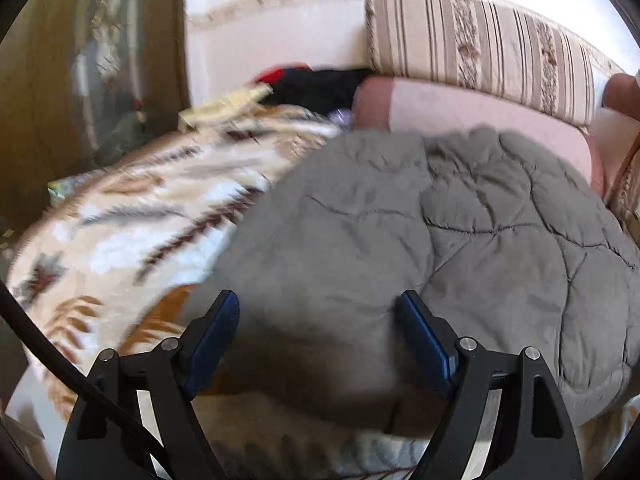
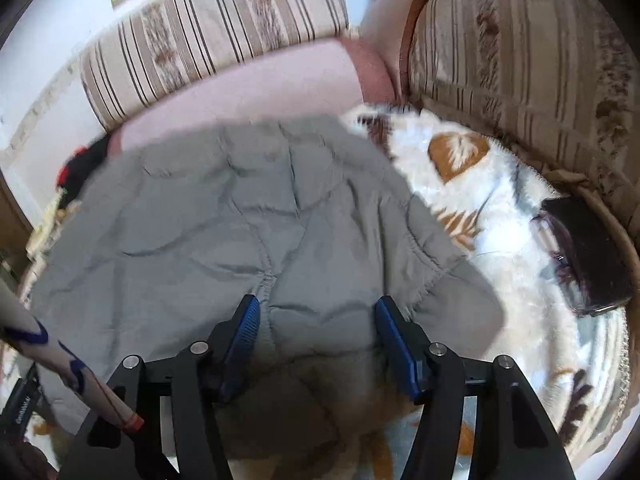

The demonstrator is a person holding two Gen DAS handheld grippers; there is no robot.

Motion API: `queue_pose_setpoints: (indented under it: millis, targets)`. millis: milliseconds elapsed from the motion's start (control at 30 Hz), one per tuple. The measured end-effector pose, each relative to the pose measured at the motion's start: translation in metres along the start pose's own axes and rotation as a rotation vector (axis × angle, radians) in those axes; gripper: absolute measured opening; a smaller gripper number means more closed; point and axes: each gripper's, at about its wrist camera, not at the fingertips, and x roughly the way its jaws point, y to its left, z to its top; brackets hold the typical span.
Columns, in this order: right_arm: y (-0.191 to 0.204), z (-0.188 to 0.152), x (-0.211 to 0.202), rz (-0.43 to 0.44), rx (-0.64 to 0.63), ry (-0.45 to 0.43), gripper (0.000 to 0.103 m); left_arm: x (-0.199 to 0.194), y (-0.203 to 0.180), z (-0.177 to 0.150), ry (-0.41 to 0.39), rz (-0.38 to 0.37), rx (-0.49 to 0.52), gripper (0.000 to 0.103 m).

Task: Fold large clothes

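A grey quilted garment (image 1: 460, 240) lies spread on a patterned fleece blanket (image 1: 132, 216) on the sofa. My left gripper (image 1: 320, 316) hovers over the garment's near left part. Its jaws stand wide apart and its blue pads (image 1: 216, 340) pinch no fabric. In the right wrist view the same garment (image 2: 224, 216) fills the middle. My right gripper (image 2: 318, 324) is open above its near edge, beside a stitched seam, and the cloth lies loose under the gap. The view is blurred.
Striped back cushions (image 1: 480, 40) and a pink bolster (image 1: 460, 108) run behind the garment. A pile of dark and red clothes (image 1: 312, 80) lies at the far left, by a wooden cupboard (image 1: 80, 60). A dark flat object (image 2: 584, 264) rests on the blanket (image 2: 500, 208) to the right. A patterned sleeve (image 2: 60, 356) crosses the lower left.
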Motion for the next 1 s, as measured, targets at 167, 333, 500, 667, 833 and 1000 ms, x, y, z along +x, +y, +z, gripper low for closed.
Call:
queue_pose_setpoints:
  millis: [167, 333, 500, 667, 833, 1000]
  targets:
    - [0.022, -0.017, -0.028, 0.06, -0.13, -0.04, 0.066, -0.001, 0.013, -0.004, 0.062, -0.023, -0.053, 0.082]
    - [0.045, -0.033, -0.004, 0.034, -0.249, 0.067, 0.069, 0.014, 0.01, -0.01, 0.149, -0.043, -0.047, 0.083]
    - [0.043, -0.034, 0.001, 0.038, -0.247, 0.075, 0.07, -0.005, 0.016, -0.011, 0.081, -0.06, -0.069, 0.083]
    - [0.044, -0.042, -0.036, 0.064, -0.246, 0.007, 0.07, -0.058, 0.016, -0.023, -0.028, -0.106, -0.026, 0.083]
    - [0.055, -0.071, -0.089, 0.122, -0.32, -0.049, 0.074, -0.102, 0.01, -0.048, -0.024, -0.211, 0.078, 0.083]
    - [0.058, -0.095, -0.123, 0.222, -0.371, -0.014, 0.076, -0.134, -0.001, -0.065, 0.053, -0.302, 0.165, 0.083]
